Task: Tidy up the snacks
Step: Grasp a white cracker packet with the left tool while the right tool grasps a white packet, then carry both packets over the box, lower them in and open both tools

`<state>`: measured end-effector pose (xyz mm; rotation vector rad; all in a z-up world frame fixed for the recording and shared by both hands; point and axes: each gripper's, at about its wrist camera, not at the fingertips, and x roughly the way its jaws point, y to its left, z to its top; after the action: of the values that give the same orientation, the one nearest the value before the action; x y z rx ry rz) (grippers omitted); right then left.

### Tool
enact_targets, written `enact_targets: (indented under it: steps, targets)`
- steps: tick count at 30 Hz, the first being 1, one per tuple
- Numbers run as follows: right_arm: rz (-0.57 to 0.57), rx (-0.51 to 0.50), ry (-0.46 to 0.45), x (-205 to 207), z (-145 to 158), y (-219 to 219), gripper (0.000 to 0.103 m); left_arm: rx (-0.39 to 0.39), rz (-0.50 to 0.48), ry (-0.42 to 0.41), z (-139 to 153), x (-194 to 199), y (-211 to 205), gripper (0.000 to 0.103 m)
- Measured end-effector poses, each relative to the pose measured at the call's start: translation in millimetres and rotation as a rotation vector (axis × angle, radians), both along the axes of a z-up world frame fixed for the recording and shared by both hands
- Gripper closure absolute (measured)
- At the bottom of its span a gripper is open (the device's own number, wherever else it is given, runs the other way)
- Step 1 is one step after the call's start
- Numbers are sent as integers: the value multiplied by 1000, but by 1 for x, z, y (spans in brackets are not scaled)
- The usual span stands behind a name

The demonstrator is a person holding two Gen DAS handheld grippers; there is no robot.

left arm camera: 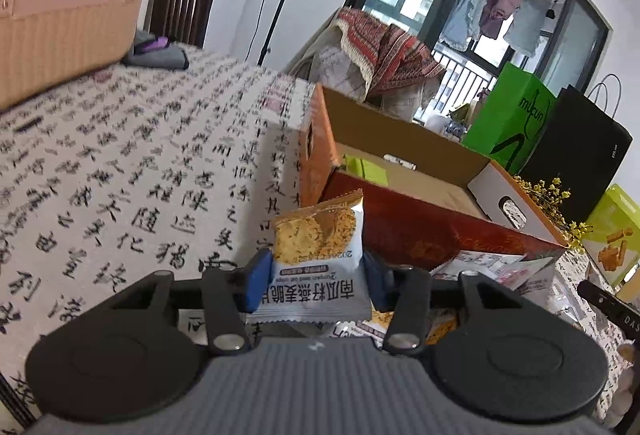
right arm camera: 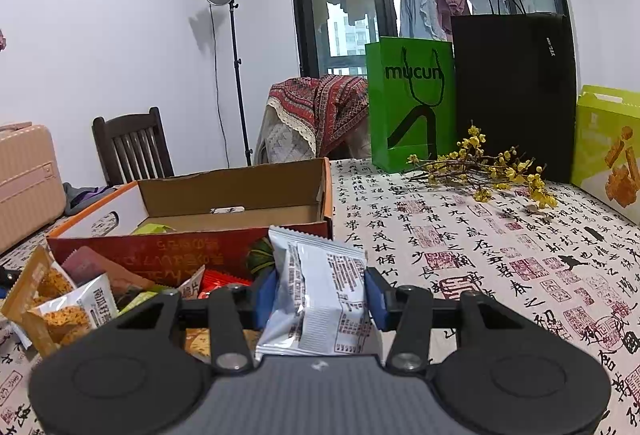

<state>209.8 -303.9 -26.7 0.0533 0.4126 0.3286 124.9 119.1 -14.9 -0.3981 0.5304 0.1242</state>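
Left gripper (left arm camera: 316,277), blue pads (left arm camera: 256,281) pressed against both sides of a snack packet (left arm camera: 318,259), which it holds upright with the printed front toward the camera. Right gripper (right arm camera: 320,297), jaws likewise clamped on a second packet (right arm camera: 320,299), whose back label faces the camera. Both packets sit just in front of the open cardboard box (right arm camera: 236,195), near its red front wall; the box appears mostly empty, with one green item lying inside. More loose packets (right arm camera: 64,309) lie on the calligraphy-print tablecloth (right arm camera: 460,255) beside the box. For a clean placement, each packet probably needs to clear the front wall before release, one hand at a time, and to be laid flat. The packets are small pillow-style pouches, white-blue film with crimped, serrated ends; the left one shows a golden crisp.
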Motion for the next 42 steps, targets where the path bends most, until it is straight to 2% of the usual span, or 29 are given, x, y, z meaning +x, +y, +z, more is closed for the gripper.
enact_targets:
  steps: [8, 17, 22, 25, 31, 42]
  targets:
    - [-2, 3, -36, -8, 6, 0, 57, 77, -6, -84, 23, -18, -13, 53]
    - [48, 22, -96, -17, 34, 9, 57, 140, -36, -174, 56, -17, -34, 53]
    - [78, 32, -120, -11, 53, 22, 57, 164, -67, -201, 68, -4, -50, 53]
    - [95, 22, -130, -4, 60, 33, 57, 152, -85, -215, 75, 7, -57, 53]
    - [121, 21, -117, 20, 75, 54, 57, 164, -107, -236, 87, 33, -72, 53]
    - [124, 3, -53, 75, 73, 84, 57, 197, -90, -213, 88, 91, -83, 53]
